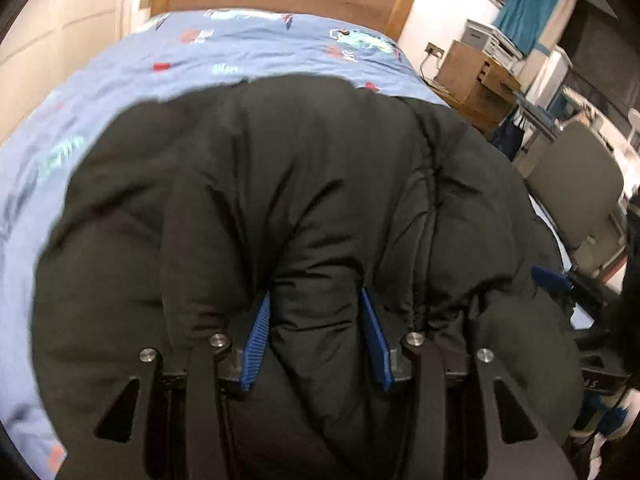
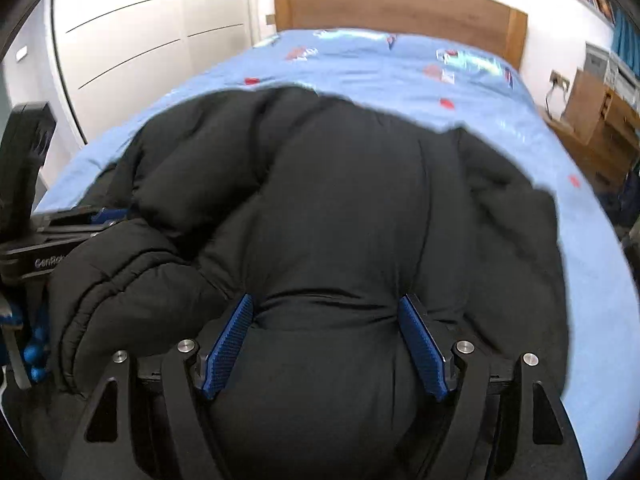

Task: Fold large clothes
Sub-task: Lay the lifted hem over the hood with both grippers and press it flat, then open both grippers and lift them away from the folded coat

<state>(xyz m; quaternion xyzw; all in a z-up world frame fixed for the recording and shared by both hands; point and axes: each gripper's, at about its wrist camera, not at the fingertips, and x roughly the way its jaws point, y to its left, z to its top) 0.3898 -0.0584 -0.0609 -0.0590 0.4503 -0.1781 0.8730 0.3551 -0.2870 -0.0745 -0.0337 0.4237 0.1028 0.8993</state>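
Observation:
A large black puffer jacket [image 1: 280, 184] lies bunched on a blue patterned bed cover [image 1: 200, 60]. My left gripper [image 1: 316, 300] is shut on a thick fold of the jacket, which fills the gap between its blue pads [image 1: 256, 340]. My right gripper [image 2: 326, 304] is likewise shut on a thick bulge of the jacket [image 2: 340, 200] between its blue pads [image 2: 230, 344]. The left gripper's body shows at the left edge of the right wrist view [image 2: 48, 240], beside a rolled part of the jacket. The right gripper's blue tip shows at the right of the left wrist view [image 1: 550, 278].
A wooden headboard [image 2: 400, 4] stands at the far end of the bed. White wardrobe doors [image 2: 132, 36] are on the left. A wooden bedside unit [image 1: 472, 76] and a grey chair [image 1: 580, 188] stand to the right of the bed.

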